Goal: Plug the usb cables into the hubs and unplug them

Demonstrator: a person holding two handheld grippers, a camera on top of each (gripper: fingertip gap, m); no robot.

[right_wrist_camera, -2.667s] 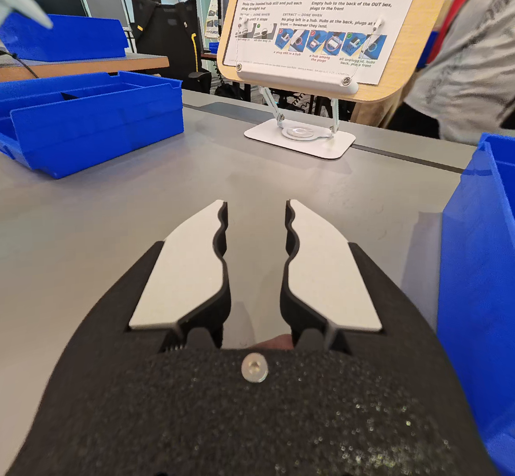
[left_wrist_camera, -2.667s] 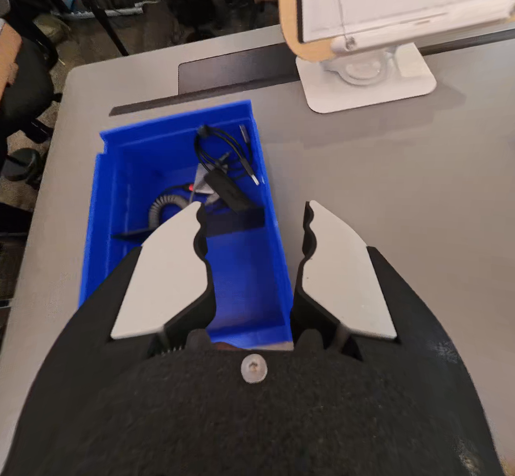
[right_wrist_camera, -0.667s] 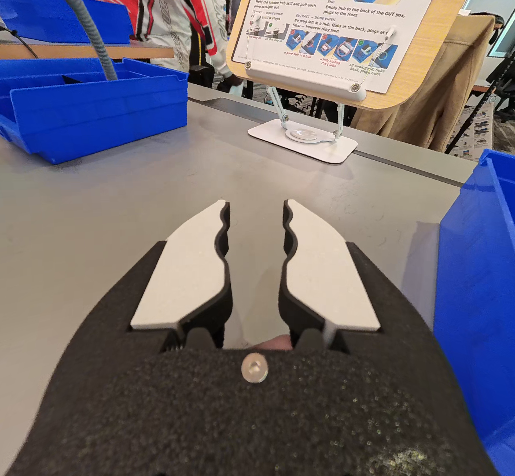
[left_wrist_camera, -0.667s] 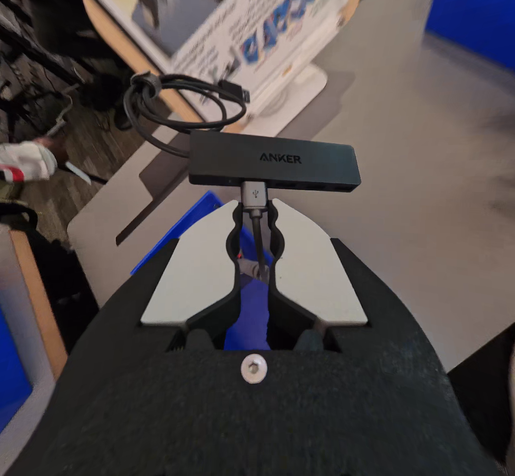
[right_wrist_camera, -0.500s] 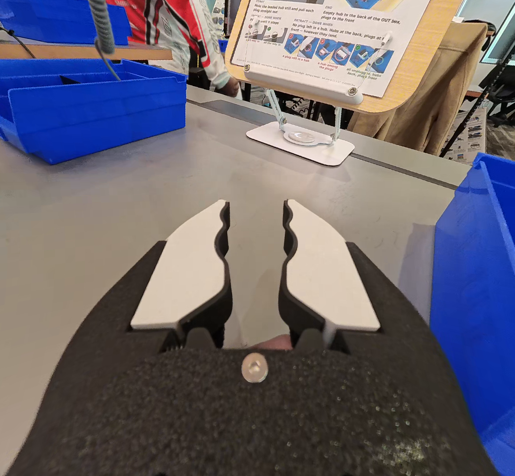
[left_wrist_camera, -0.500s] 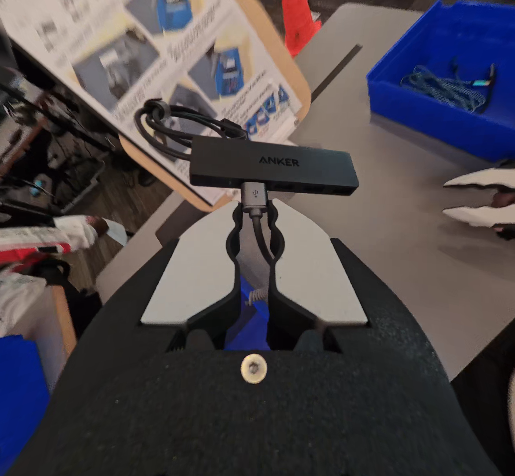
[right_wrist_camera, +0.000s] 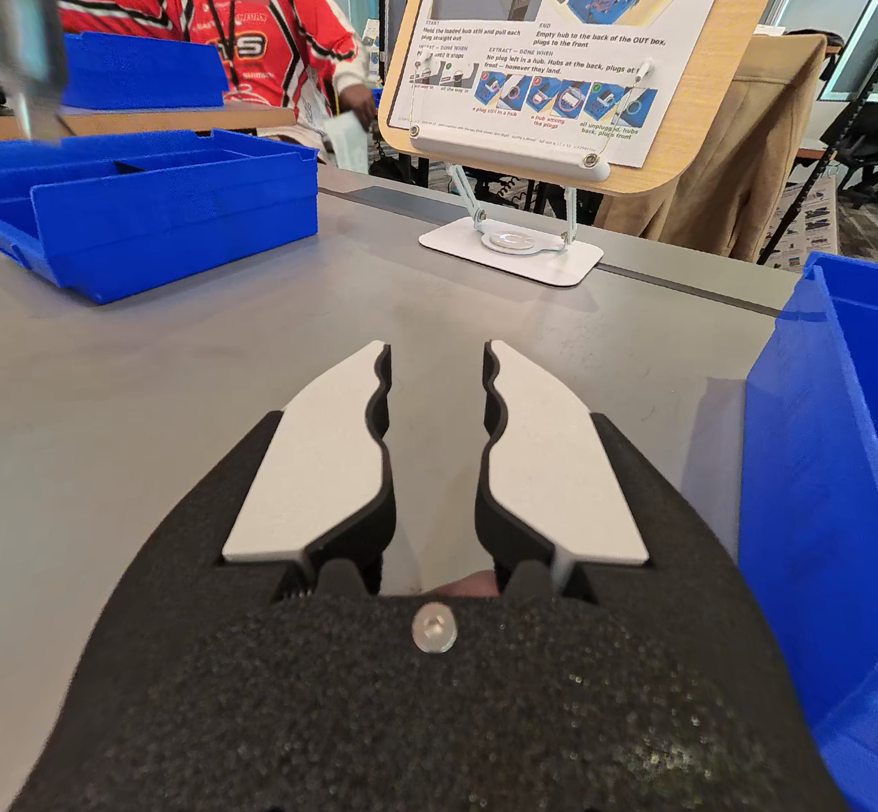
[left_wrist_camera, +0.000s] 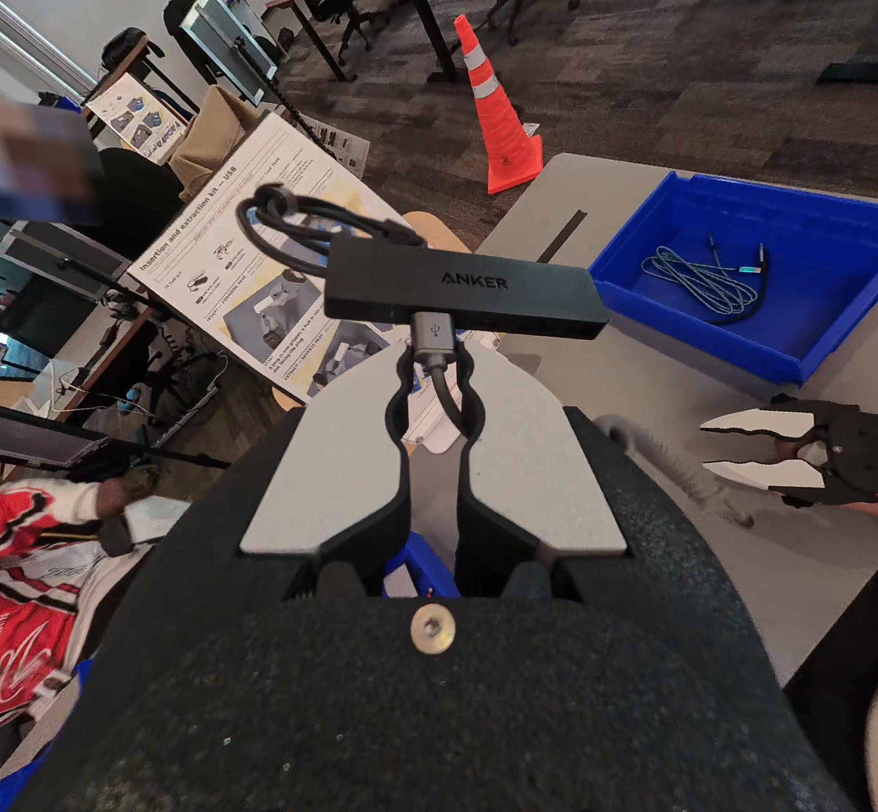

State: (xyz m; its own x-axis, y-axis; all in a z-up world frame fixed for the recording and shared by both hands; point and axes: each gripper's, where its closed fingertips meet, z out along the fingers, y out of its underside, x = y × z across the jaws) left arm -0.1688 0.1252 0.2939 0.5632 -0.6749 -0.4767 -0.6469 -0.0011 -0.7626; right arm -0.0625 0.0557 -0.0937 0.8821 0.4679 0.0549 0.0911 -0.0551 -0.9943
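Left gripper [left_wrist_camera: 434,354]: jaws closed on a grey USB plug [left_wrist_camera: 431,330], held in the air, its cable [left_wrist_camera: 446,397] running back between the fingers; the plug sits in a port of a black hub [left_wrist_camera: 463,287] lying crosswise above the fingertips, the hub's own black coiled lead [left_wrist_camera: 290,223] at 10 o'clock. Right gripper [right_wrist_camera: 437,352]: jaws parted, nothing between them, low over the grey table [right_wrist_camera: 190,361]. Surroundings: blue bin [left_wrist_camera: 779,356] holding a braided cable [left_wrist_camera: 703,280] at 2 o'clock of the left gripper, second blue bin [right_wrist_camera: 157,219] at 10 o'clock of the right, instruction board on a white stand [right_wrist_camera: 513,247] at 12 o'clock.
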